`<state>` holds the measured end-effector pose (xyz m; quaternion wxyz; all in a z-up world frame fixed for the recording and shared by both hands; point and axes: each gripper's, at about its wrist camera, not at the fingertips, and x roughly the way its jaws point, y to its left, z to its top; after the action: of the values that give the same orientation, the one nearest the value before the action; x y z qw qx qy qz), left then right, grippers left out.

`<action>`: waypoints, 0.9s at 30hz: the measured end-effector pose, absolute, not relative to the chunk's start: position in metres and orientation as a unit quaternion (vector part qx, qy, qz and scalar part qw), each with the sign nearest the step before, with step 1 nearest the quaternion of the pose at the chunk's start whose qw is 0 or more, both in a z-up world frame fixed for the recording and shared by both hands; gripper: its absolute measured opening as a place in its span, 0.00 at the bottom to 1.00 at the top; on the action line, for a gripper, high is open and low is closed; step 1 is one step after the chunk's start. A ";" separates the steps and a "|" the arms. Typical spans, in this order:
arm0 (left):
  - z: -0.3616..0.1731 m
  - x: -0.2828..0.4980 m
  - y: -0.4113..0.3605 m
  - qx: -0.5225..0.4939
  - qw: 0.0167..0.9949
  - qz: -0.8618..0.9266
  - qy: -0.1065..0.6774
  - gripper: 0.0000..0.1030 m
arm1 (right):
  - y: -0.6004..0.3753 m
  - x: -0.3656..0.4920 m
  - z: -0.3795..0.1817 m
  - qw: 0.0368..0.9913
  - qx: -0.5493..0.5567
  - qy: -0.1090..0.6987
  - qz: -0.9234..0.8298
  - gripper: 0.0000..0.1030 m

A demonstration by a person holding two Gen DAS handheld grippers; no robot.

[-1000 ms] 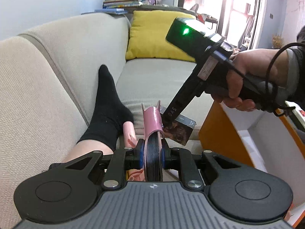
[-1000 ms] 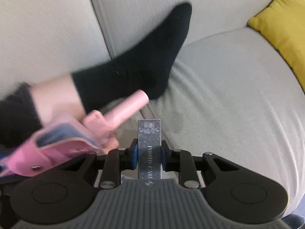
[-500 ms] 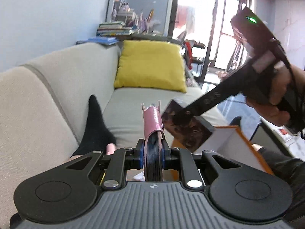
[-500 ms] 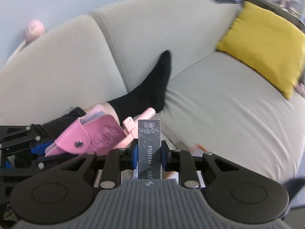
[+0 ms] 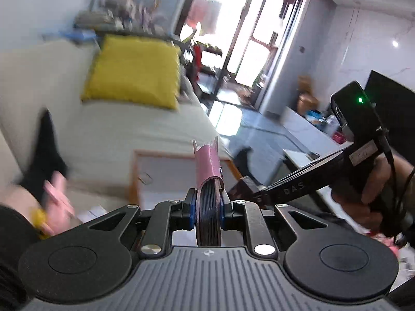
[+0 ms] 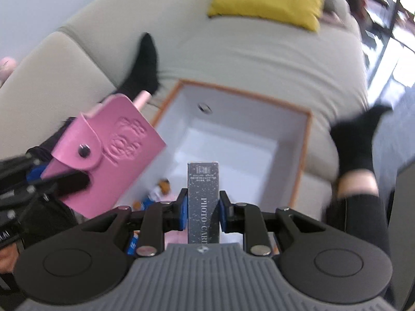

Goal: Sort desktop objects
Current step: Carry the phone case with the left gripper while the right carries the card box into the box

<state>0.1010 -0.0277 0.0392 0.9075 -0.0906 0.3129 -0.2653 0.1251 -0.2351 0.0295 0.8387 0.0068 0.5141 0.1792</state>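
Note:
My left gripper [image 5: 207,204] is shut on a pink snap-button card holder [image 5: 208,163], seen edge-on here and flat-on [image 6: 109,153] in the right wrist view. My right gripper [image 6: 203,207] is shut on a dark speckled photo card box [image 6: 203,189], which stands upright between the pads. Both items hang above an open white box with an orange rim [image 6: 303,155] resting on the sofa. In the left wrist view the right gripper [image 5: 249,189] reaches in from the right, held by a hand [image 5: 363,197].
A small toy figure [image 6: 160,189] and bits of blue lie in the box's near corner. Feet in black socks [image 6: 145,64] [image 6: 358,140] flank the box on the beige sofa [image 6: 259,51]. A yellow cushion [image 5: 135,70] sits at the far end, and a doorway [image 5: 246,51] lies beyond.
Both grippers swung away from the sofa back and the foot to above the white box, each keeping its item. The right gripper rolled and now looks down into the box.

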 end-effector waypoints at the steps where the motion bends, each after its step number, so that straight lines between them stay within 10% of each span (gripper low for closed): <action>1: 0.032 0.107 -0.031 -0.106 0.897 -0.273 0.330 0.18 | -0.240 0.121 0.026 0.837 0.015 0.518 0.174 0.24; 27: -0.064 0.120 -0.086 -0.094 0.829 -0.225 0.504 0.29 | -0.232 0.132 -0.062 0.757 0.051 0.643 0.102 0.24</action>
<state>0.1196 -0.0862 -0.0641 0.8286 -0.0936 0.5040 -0.2250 0.1321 -0.2318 -0.0617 0.7573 0.0509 0.6430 0.1021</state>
